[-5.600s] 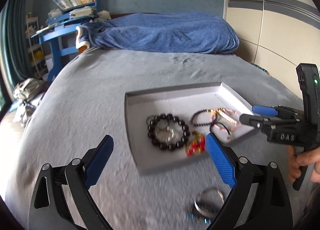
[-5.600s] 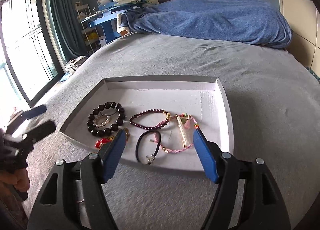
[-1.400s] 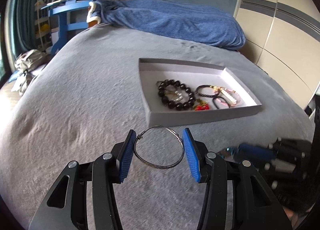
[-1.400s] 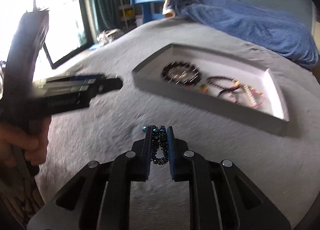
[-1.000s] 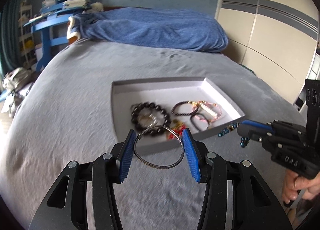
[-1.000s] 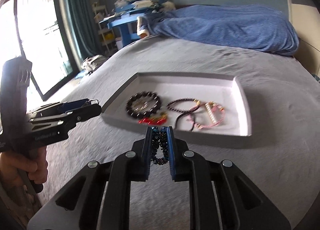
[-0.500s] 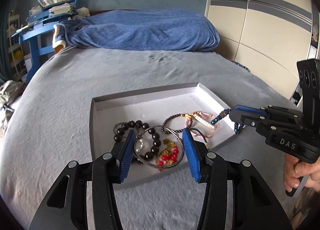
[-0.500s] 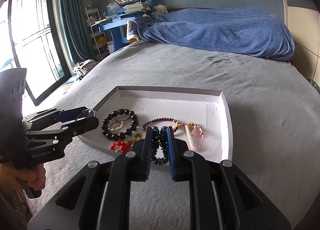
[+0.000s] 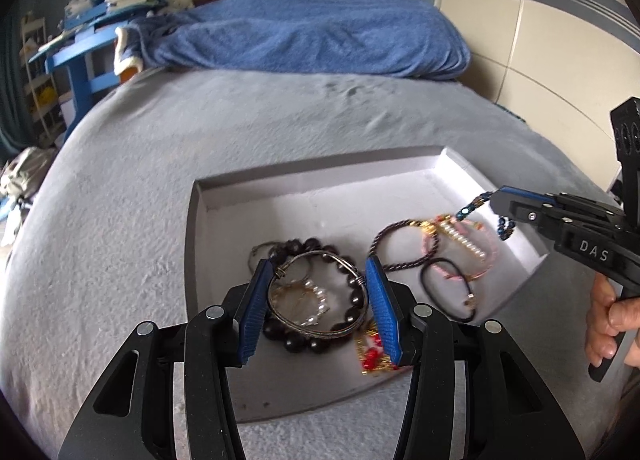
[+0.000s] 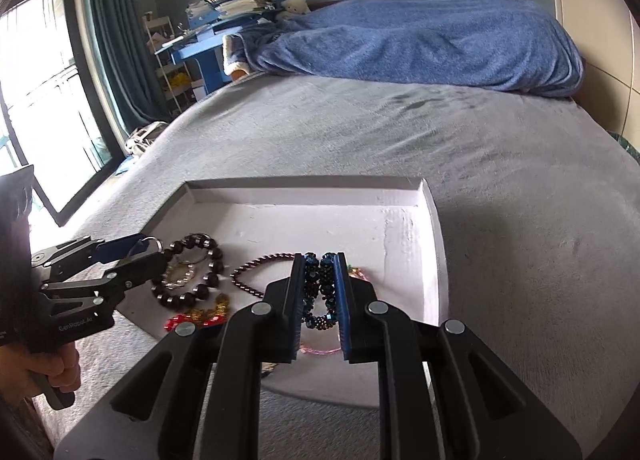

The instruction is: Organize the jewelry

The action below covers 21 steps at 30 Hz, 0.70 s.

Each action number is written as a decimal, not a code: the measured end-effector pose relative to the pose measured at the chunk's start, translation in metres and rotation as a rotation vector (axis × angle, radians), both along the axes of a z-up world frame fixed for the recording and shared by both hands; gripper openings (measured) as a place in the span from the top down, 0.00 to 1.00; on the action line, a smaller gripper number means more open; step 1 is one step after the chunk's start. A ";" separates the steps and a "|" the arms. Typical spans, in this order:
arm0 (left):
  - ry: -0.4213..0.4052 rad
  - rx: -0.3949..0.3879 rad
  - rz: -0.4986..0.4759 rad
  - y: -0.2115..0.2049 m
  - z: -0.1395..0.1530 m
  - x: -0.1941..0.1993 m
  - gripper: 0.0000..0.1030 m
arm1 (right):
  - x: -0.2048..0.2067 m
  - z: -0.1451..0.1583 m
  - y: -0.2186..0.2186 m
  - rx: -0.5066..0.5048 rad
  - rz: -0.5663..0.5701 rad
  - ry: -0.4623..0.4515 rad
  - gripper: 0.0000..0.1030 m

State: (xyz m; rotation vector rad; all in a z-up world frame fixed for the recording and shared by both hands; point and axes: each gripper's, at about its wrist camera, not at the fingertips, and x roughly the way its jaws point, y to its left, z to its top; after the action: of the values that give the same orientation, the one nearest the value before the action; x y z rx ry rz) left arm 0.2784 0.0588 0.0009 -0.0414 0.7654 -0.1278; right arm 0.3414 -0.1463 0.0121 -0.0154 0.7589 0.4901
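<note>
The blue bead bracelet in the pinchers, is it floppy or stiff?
Probably floppy: the blue bead bracelet is squashed into a narrow loop between the right gripper's pads, and its ends droop. The facets look shiny, so it might slip. It seems light.

"DAS" on the right gripper [image 9: 505, 207]; "GenRobot.AI" on the left gripper [image 10: 154, 254].

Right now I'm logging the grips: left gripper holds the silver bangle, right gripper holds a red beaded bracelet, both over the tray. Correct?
Not quite. The right gripper holds a dark blue beaded bracelet, not red, as the right wrist view shows. The left gripper does hold the silver bangle, both over the tray.
</note>
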 end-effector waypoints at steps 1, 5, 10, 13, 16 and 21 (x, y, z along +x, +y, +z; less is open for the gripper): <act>0.011 0.000 0.006 0.002 -0.003 0.001 0.52 | 0.002 -0.003 0.000 -0.005 -0.006 0.008 0.86; 0.042 0.006 0.011 0.004 -0.010 0.003 0.52 | 0.007 -0.013 -0.001 -0.026 -0.021 0.036 0.86; 0.066 0.016 0.006 0.003 -0.018 0.004 0.52 | 0.012 -0.024 0.001 -0.059 -0.024 0.070 0.86; 0.066 0.016 0.004 0.002 -0.019 0.003 0.52 | 0.011 -0.030 0.004 -0.081 -0.022 0.087 0.86; 0.055 0.008 0.010 0.003 -0.017 0.001 0.38 | 0.010 -0.030 0.005 -0.082 -0.017 0.090 0.84; 0.019 0.020 0.011 -0.001 -0.012 -0.006 0.26 | 0.004 -0.021 0.001 -0.034 -0.018 0.082 0.69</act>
State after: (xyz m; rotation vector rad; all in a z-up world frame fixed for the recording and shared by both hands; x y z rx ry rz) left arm 0.2721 0.0573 -0.0106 -0.0277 0.7848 -0.1089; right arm 0.3453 -0.1454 -0.0088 -0.0204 0.8472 0.4623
